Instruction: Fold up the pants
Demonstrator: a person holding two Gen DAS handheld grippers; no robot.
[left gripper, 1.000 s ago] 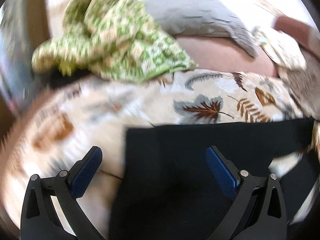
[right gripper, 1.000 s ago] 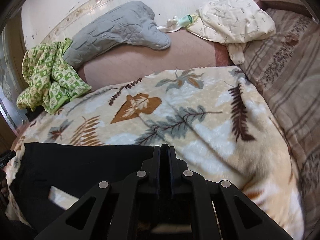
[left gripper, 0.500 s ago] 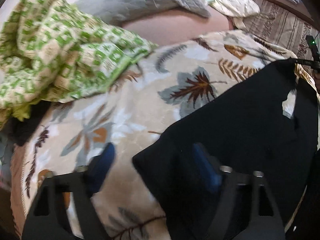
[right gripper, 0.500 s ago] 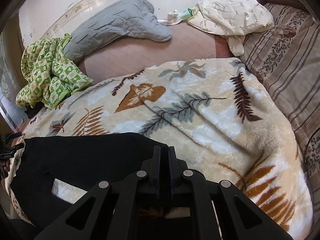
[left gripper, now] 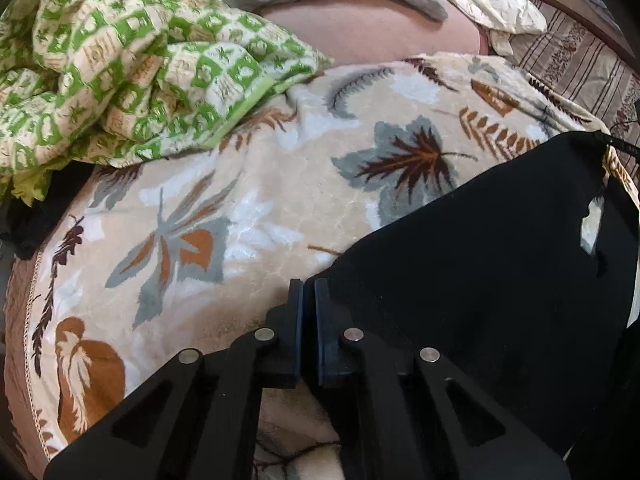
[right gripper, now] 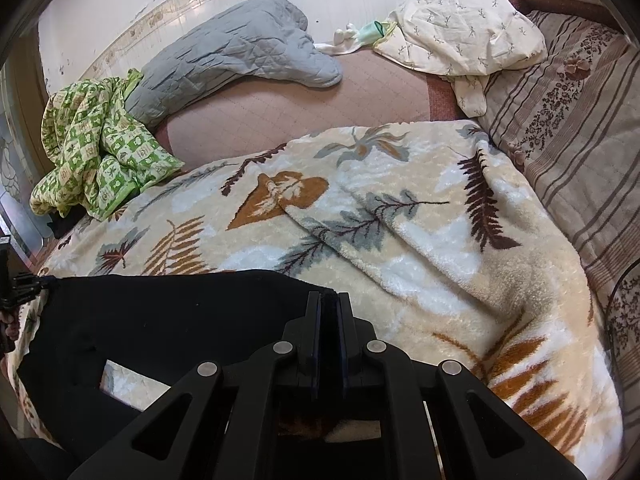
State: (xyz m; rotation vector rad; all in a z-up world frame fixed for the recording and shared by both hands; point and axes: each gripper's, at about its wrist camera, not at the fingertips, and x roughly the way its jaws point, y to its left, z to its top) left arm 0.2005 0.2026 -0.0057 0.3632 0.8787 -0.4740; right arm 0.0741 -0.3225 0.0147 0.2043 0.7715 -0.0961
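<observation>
Black pants [left gripper: 488, 264] lie spread on a cream blanket with a leaf print [left gripper: 256, 200]. My left gripper [left gripper: 308, 286] is shut on the pants' near left corner. In the right wrist view the pants [right gripper: 168, 312] stretch to the left, and my right gripper [right gripper: 329, 298] is shut on their right corner, with black cloth between the pads. The left gripper shows small at the far left edge [right gripper: 16, 286], holding the other end. A gap in the cloth shows the blanket [right gripper: 120, 380].
A crumpled green-and-cream checked cloth [right gripper: 96, 152] lies at the back left. A grey quilted cover [right gripper: 232, 56] and a cream floral cloth [right gripper: 460, 28] lie at the back. A striped brown bedspread [right gripper: 568, 128] runs along the right.
My left gripper has swung over the pants' corner and shut on it; it was open a second ago. The right gripper stays shut on its corner and has lifted a little.
</observation>
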